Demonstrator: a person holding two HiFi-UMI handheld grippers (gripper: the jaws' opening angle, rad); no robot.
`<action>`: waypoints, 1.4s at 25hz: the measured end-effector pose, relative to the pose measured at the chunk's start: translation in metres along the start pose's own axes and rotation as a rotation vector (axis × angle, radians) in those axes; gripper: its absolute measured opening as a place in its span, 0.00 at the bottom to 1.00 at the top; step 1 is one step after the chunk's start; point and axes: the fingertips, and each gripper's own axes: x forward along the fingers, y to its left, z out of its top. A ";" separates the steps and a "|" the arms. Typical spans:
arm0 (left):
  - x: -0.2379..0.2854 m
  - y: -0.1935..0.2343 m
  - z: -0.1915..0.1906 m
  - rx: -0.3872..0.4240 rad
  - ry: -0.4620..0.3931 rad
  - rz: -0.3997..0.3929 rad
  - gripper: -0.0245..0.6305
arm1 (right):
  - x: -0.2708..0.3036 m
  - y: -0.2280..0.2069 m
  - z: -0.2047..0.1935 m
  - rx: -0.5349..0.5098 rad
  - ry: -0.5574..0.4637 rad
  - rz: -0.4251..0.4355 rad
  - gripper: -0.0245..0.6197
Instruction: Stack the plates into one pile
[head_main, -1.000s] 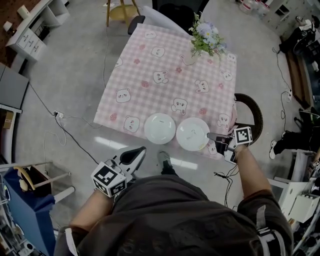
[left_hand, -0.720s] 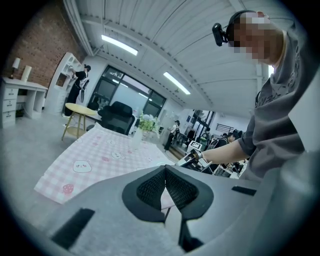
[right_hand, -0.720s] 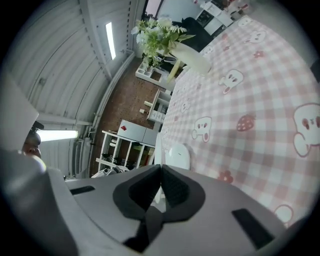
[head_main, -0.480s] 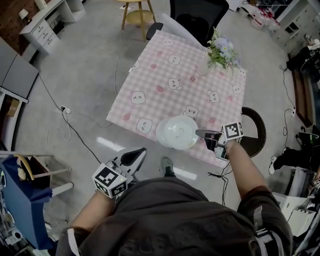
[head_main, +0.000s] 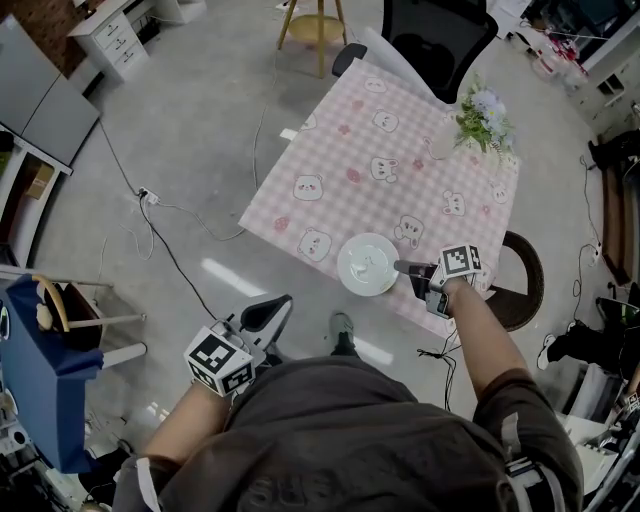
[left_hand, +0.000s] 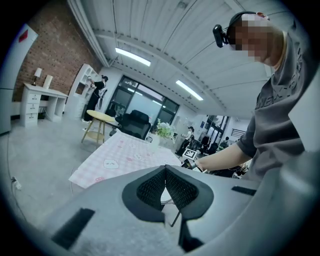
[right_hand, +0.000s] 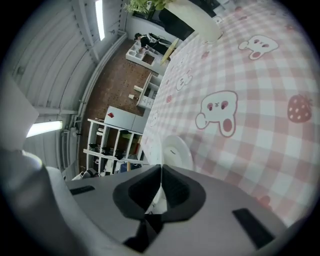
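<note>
A single white round of plates (head_main: 367, 263) shows near the front edge of the pink checked table (head_main: 400, 170); I cannot tell the upper plate apart from the one below it. My right gripper (head_main: 400, 267) is shut on the plate's right rim, which runs as a thin white edge (right_hand: 160, 176) between the jaws. Beyond that edge, a white plate (right_hand: 176, 150) lies on the cloth. My left gripper (head_main: 282, 300) hangs over the floor, short of the table's front left, with its jaws (left_hand: 165, 169) shut on nothing.
A vase of flowers (head_main: 487, 110) stands at the table's far right corner. Behind the table are a black office chair (head_main: 440, 30) and a wooden stool (head_main: 318, 15). A dark round stool (head_main: 522, 282) sits by the right arm. Cables (head_main: 165, 215) cross the floor at left.
Two plates lay side by side a second ago. My right gripper carried the right plate leftwards over the left one, and now only one round shows. The left gripper hardly shifted in view.
</note>
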 end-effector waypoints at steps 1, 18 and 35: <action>-0.002 0.001 -0.001 -0.004 0.000 0.005 0.05 | 0.002 -0.007 0.000 0.000 0.003 -0.033 0.04; -0.023 0.015 0.012 0.012 -0.024 0.029 0.04 | -0.004 0.038 0.027 -0.405 -0.129 -0.282 0.32; -0.091 0.061 0.147 0.154 -0.273 0.200 0.04 | 0.012 0.351 0.074 -1.118 -0.463 0.066 0.03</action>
